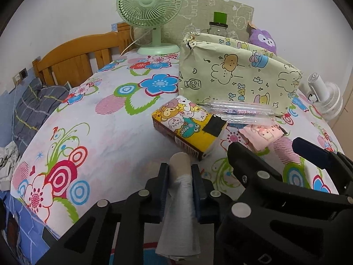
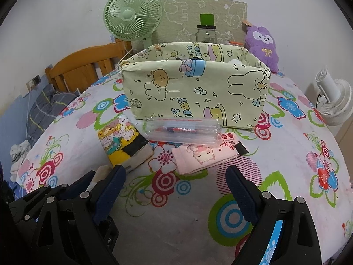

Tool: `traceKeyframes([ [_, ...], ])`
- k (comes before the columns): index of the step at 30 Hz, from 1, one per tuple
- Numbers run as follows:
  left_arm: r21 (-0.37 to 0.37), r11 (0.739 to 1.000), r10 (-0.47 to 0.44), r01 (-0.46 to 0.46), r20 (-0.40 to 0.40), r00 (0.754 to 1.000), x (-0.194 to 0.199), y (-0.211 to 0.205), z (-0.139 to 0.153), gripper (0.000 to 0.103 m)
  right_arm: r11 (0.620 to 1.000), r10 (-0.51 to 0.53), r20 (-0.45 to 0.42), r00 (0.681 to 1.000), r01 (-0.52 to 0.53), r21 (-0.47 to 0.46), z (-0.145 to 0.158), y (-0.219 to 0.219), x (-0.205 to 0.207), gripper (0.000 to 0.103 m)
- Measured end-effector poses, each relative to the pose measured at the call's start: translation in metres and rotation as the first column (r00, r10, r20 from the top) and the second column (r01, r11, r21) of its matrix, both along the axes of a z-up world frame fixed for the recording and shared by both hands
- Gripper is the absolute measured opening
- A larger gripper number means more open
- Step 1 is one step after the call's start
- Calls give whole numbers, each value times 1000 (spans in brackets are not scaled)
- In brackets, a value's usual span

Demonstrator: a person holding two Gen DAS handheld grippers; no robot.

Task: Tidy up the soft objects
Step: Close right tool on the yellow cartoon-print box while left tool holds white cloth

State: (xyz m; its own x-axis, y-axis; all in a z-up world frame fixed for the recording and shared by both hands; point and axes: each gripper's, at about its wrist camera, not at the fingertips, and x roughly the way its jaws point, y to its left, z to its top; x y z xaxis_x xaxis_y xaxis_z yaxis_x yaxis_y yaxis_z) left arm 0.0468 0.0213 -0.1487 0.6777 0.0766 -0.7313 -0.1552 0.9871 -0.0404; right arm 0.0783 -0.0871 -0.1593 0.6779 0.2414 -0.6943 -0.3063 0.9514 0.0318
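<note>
- White, thin plastic wound on a cardboard core, the roll of bags [image 1: 179,190] is clamped between the jaws of the left gripper [image 1: 179,176], near the front edge of the bed [image 1: 106,137]; the grip looks narrow and sits on the wound part, so the roll could be squashed or slid out endwise if it is tilted on the way to the box.
- A loose tail of plastic is seen hanging below the jaws; it could unwind and drag across the bedsheet when the roll is carried.
- The cartoon-printed tissue pack [image 1: 189,128] lies just beyond the roll, toward the middle of the bed, and could be knocked if the roll is swung low.
- The clear plastic packet [image 1: 241,112] rests against the front wall of the storage box [image 1: 231,77], partly over the tissue pack, and could be pushed off by a low pass.
- The pink cat-printed pack [image 2: 198,154] lies in front of the right gripper [image 2: 176,183], whose jaws stand wide apart with nothing between them; a crowded reach by both hands could make the grippers collide.
- The box walls look soft and creased, so the front rim could be folded inward if it is caught during a drop.
</note>
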Motion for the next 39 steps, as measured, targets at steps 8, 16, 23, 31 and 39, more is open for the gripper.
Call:
traceKeyframes([
  [8, 11, 1000, 23, -23, 10, 1000, -8, 12, 7, 16, 999, 37, 24, 999, -37, -5, 5, 13, -8, 94],
  [16, 18, 998, 57, -58, 20, 998, -2, 35, 11, 16, 997, 81, 32, 996, -82, 6, 9, 36, 1, 94],
  [23, 16, 999, 31, -31, -5, 999, 13, 49, 7, 16, 992, 123, 7, 992, -123, 17, 5, 53, 18, 90],
  [31, 0, 999, -44, 44, -32, 999, 31, 55, 5, 16, 992, 127, -29, 991, -126, 30, -1, 66, 37, 89],
  [39, 10, 998, -64, 64, -52, 997, 40, 55, 2, 16, 989, 137, -105, 985, -131, 68, -12, 71, 52, 70],
])
